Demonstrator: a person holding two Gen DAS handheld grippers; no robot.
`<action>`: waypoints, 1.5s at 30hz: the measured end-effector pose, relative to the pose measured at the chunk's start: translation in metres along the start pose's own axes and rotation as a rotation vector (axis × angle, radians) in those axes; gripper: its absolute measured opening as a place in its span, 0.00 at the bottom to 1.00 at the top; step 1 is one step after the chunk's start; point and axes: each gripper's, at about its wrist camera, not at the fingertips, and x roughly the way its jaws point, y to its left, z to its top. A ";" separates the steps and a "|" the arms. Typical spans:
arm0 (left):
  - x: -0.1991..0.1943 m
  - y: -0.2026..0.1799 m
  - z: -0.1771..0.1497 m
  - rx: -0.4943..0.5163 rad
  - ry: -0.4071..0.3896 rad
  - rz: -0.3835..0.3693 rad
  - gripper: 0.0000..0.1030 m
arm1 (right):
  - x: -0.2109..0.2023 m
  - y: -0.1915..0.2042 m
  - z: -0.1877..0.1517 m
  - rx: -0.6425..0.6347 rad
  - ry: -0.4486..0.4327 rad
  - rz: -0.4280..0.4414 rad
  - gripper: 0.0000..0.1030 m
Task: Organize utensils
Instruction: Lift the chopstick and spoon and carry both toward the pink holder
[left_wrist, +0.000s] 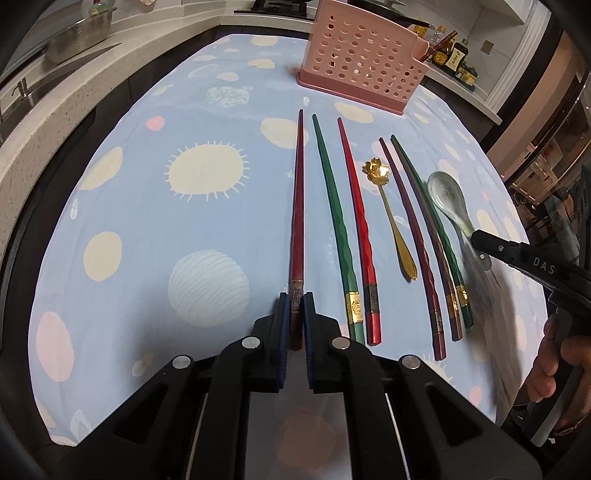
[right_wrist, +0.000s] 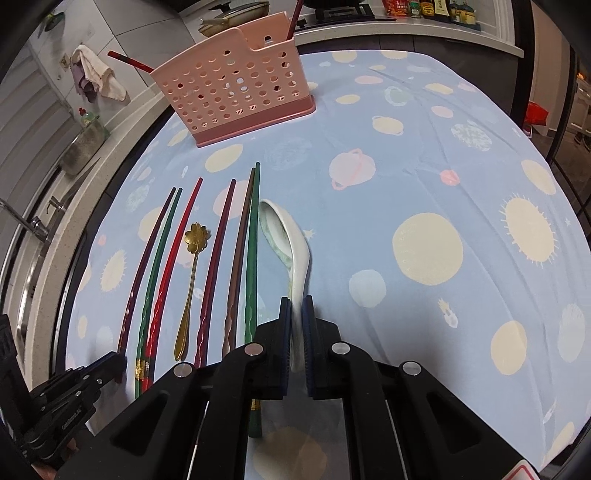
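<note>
Several chopsticks lie side by side on the blue planet-print tablecloth (left_wrist: 147, 221). My left gripper (left_wrist: 296, 299) is shut on the handle end of the leftmost dark red chopstick (left_wrist: 298, 192). My right gripper (right_wrist: 296, 306) is shut on the handle of the white ceramic spoon (right_wrist: 284, 236), which also shows in the left wrist view (left_wrist: 445, 192). A gold flower-headed spoon (left_wrist: 391, 214) lies among the chopsticks. The pink perforated utensil holder (left_wrist: 364, 61) stands at the far side with chopsticks in it; it also shows in the right wrist view (right_wrist: 232, 88).
Green (left_wrist: 334, 218), red (left_wrist: 356, 221), purple and brown chopsticks lie between my two grippers. A stone counter with a sink and tap (right_wrist: 33, 225) runs along the left. Bottles (left_wrist: 450, 55) stand on the far counter.
</note>
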 end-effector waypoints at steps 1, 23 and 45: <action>-0.002 0.000 0.000 0.000 -0.003 -0.001 0.07 | -0.002 0.000 0.000 -0.007 -0.001 -0.006 0.06; 0.002 0.000 -0.004 -0.010 0.010 -0.007 0.07 | 0.010 0.005 -0.022 -0.054 0.045 -0.028 0.10; -0.072 -0.008 0.040 -0.008 -0.176 -0.022 0.07 | -0.063 -0.001 0.017 -0.008 -0.115 -0.011 0.07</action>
